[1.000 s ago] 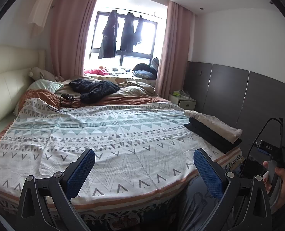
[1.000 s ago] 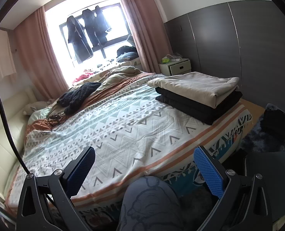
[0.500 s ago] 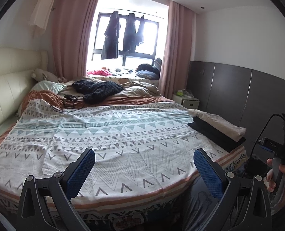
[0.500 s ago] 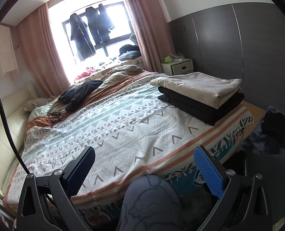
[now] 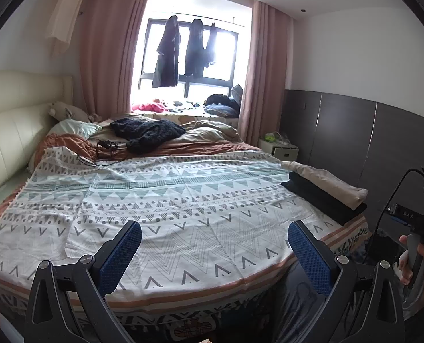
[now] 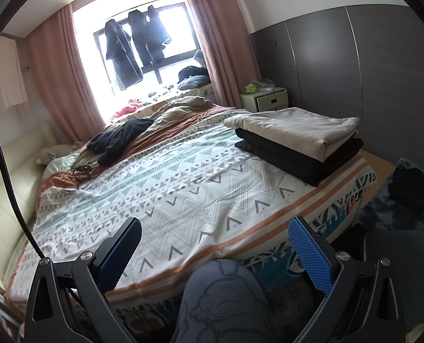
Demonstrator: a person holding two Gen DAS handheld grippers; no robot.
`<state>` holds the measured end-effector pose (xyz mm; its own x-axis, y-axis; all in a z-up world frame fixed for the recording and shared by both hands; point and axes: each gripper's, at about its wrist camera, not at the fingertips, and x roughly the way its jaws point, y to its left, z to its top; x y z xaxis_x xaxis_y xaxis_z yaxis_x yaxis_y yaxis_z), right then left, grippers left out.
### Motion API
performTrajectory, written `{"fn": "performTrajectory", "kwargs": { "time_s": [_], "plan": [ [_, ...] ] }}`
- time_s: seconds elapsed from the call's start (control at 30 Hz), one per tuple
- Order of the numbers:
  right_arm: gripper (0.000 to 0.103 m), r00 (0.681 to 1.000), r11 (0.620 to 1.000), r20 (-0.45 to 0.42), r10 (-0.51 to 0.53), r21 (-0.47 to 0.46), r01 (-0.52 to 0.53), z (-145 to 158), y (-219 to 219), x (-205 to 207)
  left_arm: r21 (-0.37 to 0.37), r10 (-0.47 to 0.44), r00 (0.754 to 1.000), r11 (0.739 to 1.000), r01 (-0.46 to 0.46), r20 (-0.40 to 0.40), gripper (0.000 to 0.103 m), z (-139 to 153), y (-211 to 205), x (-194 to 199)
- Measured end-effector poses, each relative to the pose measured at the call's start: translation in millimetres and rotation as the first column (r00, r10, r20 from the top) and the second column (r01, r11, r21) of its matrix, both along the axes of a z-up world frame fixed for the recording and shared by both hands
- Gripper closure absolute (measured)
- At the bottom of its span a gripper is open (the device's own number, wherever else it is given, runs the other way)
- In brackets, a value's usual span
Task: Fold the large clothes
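Observation:
A folded beige garment lies on a folded black garment at the bed's right edge; the same stack shows in the left wrist view as the beige piece over the black piece. A crumpled dark knitted garment lies far back near the pillows. My left gripper is open, held above the bed's near edge with nothing between its fingers. My right gripper is open too, over the near edge and empty, well short of the stack.
A patterned white and green bedspread covers the bed. Black cables lie near the pillows. A bedside cabinet stands by the dark wall panels. Coats hang at the window. A person's knee is in front of the bed, a hand holds the right handle.
Both cameras have tilted up slightly and drawn back a little, so the bed sits lower in view. Both grippers stay open; nothing on the bed has moved.

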<state>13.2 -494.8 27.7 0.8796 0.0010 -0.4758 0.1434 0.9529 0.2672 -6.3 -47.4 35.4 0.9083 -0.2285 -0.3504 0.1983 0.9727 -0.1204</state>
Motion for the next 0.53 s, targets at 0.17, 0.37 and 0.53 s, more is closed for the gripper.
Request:
{"fn": "performTrajectory", "kwargs": {
  "time_s": [0.17,0.37,0.53],
  "plan": [
    [0.000,1.000,1.000,-0.010,0.005,-0.002,-0.005,-2,1,-1,0.006,0.003,1.000,1.000,-0.002,-0.006,0.000,-1,-1,0],
    [0.000,1.000,1.000,-0.018,0.015,-0.002,-0.015,-1,3,3,0.015,-0.001,1.000,1.000,0.002,-0.016,0.000,1,-1,2],
    [0.000,0.999,1.000,-0.026,0.025,-0.006,-0.025,3,5,9,-0.012,0.013,1.000,1.000,-0.013,-0.020,0.000,4,6,5]
  ]
}}
